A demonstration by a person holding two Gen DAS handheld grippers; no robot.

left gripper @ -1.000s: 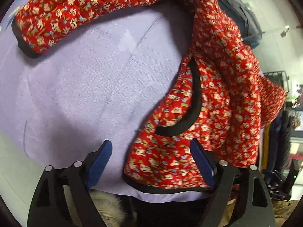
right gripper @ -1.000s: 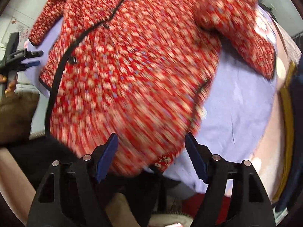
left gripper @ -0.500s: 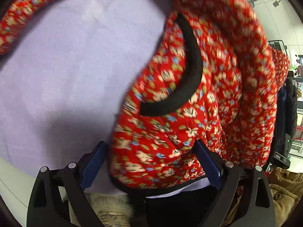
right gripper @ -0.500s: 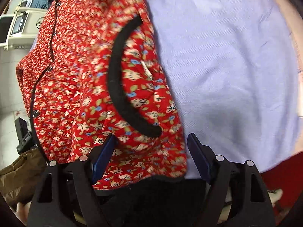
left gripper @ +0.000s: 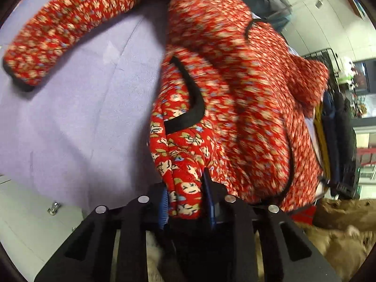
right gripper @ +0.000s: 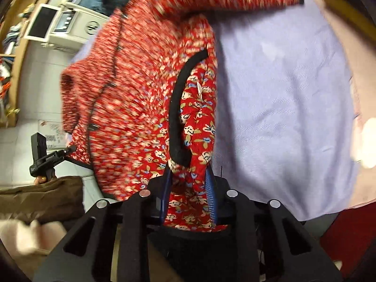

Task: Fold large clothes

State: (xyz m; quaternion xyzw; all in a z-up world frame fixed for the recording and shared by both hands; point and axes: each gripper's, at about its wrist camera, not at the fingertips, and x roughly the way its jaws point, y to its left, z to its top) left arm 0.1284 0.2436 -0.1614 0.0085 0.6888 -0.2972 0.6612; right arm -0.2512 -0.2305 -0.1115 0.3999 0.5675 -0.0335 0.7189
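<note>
A lilac cloth (right gripper: 282,98) is spread over the tabletop. Dark garments (left gripper: 338,141) are hung at one side. A brown coat (right gripper: 40,195) is heaped nearby.

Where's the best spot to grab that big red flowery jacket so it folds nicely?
Probably the bottom hem corners, just under each black-trimmed pocket, coming from the near table edge. The red jacket lies spread on the lilac cloth with its hem nearest. The left gripper and right gripper are closing on bunched hem fabric there, which would let both corners lift together.
</note>
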